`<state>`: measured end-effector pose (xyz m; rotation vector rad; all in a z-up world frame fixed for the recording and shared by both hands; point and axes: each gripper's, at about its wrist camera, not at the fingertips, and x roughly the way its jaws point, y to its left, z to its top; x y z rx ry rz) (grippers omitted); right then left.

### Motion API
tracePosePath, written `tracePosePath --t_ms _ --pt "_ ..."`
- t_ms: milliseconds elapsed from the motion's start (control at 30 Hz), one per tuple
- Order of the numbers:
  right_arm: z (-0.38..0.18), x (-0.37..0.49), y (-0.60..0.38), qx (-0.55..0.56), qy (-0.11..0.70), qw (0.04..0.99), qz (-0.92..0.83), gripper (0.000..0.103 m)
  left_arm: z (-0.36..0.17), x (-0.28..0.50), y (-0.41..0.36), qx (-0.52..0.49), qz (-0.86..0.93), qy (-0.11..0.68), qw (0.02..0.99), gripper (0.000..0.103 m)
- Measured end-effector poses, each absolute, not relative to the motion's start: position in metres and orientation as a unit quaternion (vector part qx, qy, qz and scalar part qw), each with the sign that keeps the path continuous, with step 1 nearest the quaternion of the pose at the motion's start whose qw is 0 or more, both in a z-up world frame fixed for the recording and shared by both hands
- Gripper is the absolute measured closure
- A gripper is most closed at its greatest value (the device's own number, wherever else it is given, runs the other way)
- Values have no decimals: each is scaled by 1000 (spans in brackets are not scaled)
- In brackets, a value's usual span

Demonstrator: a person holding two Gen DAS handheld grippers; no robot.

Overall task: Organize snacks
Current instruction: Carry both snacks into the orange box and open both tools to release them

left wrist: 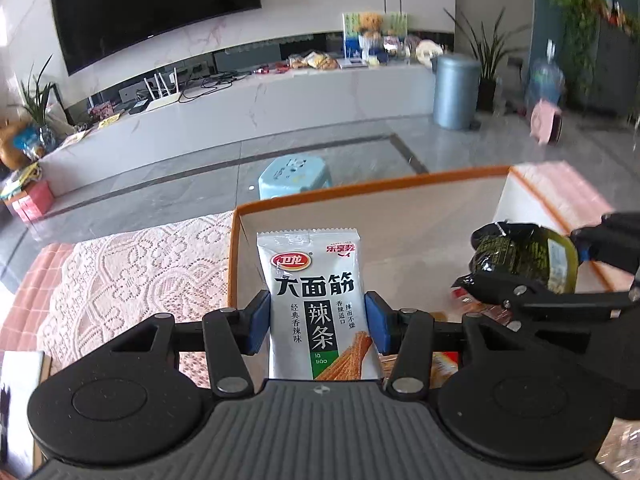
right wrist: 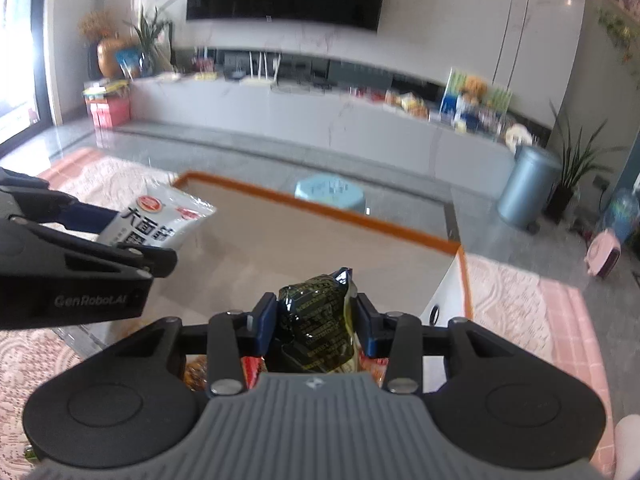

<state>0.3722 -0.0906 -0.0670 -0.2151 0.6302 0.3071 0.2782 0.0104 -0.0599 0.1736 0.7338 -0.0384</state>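
Left wrist view: left gripper (left wrist: pixel 318 316) pinching white snack packet (left wrist: pixel 316 280) upright, hovering over box (left wrist: pixel 360 196); packet risking slipping sideways.

Right wrist view: right gripper (right wrist: pixel 316 320) squeezing dark green packet (right wrist: pixel 320 316) above box; grippers crowding, possibly colliding.

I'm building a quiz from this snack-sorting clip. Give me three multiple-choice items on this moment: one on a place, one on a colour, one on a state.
1. Where is the white spicy-strip packet?
A. On the blue stool
B. Between the left tool's pads
C. Lying on the lace cloth

2. What colour is the rim of the open box?
A. Orange
B. Green
C. Black

3. What is the right tool doing?
A. Open and free of any packet
B. Hidden from view
C. Shut on the dark green packet

Answers: 1 B, the blue pads press both its sides. 2 A, an orange band edges the walls. 3 C, the packet is pinched between its pads.
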Motion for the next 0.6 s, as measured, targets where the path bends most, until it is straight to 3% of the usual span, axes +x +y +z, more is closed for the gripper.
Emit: tracePosePath --t_ms 300,600 --pt "-93 404 -72 -141 361 910 143 63 -86 294 -9 176 4 380 908 46" --pt "-109 410 -61 -155 394 895 140 62 -98 302 -9 191 20 419 888 46"
